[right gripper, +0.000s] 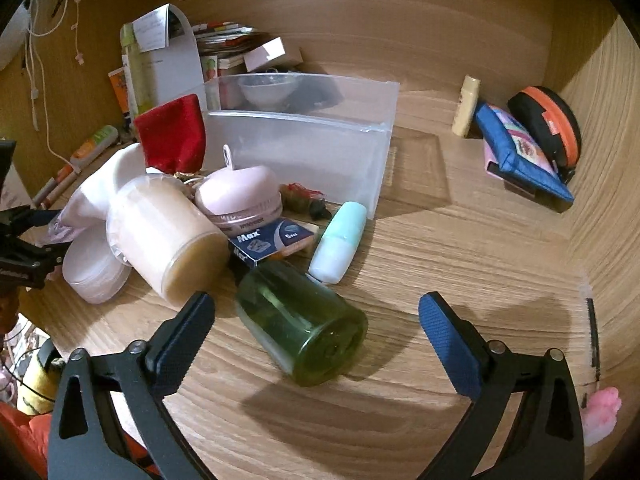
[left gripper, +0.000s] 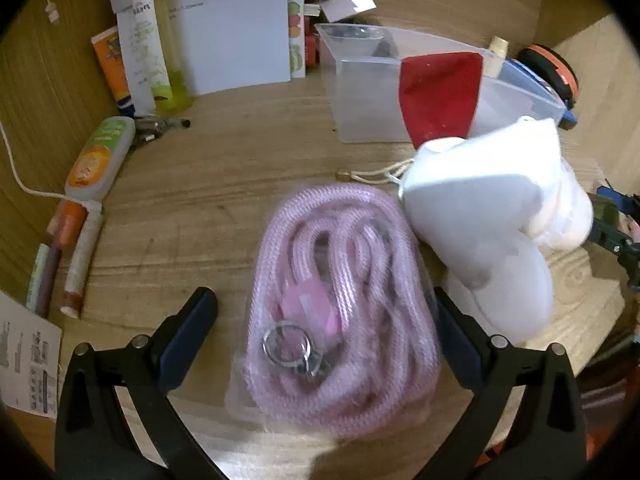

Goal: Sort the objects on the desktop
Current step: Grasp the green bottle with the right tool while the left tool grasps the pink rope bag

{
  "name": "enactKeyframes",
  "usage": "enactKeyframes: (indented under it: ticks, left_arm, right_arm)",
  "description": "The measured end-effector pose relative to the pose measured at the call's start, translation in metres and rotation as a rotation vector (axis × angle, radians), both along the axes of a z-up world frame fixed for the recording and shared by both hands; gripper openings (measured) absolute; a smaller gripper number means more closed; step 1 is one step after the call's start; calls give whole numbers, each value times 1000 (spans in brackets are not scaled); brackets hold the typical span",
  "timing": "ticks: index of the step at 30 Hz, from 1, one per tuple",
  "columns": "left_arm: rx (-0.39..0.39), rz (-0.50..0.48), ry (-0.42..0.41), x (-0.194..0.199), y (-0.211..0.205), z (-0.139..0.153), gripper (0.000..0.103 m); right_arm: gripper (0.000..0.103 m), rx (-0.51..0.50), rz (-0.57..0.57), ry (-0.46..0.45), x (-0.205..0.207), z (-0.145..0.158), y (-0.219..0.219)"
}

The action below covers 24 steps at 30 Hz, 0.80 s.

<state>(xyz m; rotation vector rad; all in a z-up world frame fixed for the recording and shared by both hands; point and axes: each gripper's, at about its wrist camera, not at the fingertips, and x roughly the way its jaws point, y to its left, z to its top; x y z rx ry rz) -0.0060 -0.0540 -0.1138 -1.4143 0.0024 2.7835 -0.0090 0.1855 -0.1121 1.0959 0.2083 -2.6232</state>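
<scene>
Early in the sort. Clear bin [right gripper: 304, 152] at 12 o'clock looks nearly bare; clutter heaped in front. Left gripper [left gripper: 324, 312] spread around bagged pink cord [left gripper: 336, 312], not clenched. Right gripper [right gripper: 316, 316] spread, empty, green bottle [right gripper: 300, 320] between fingers.

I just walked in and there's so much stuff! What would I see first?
Probably the pink rope in a clear bag, lying on the desk between the fingers of the open left tool. Next, the green bottle on its side before the open right tool, and the red pouch leaning by the clear box.
</scene>
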Motion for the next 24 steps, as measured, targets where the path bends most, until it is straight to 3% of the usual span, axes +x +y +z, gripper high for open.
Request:
enactKeyframes:
  ticks: [5, 10, 13, 15, 24]
  left_arm:
    - [-5, 12, 20, -4, -2, -1, 103]
    - [-8, 9, 36, -5, -1, 0, 103]
    - [-6, 1, 52, -3, -2, 1, 93]
    - [-7, -8, 65, -2, -2, 3, 77]
    - [-34, 21, 102, -1, -8, 4, 68]
  right_arm:
    - [83, -41, 42, -40, -7, -6, -1]
    - [60, -48, 67, -71, -12, -13, -4]
    - [59, -58, 69, -71, -12, -14, -3]
    - [59, -64, 70, -68, -11, -14, -2]
    - [58, -87, 56, -15, -2, 2, 8]
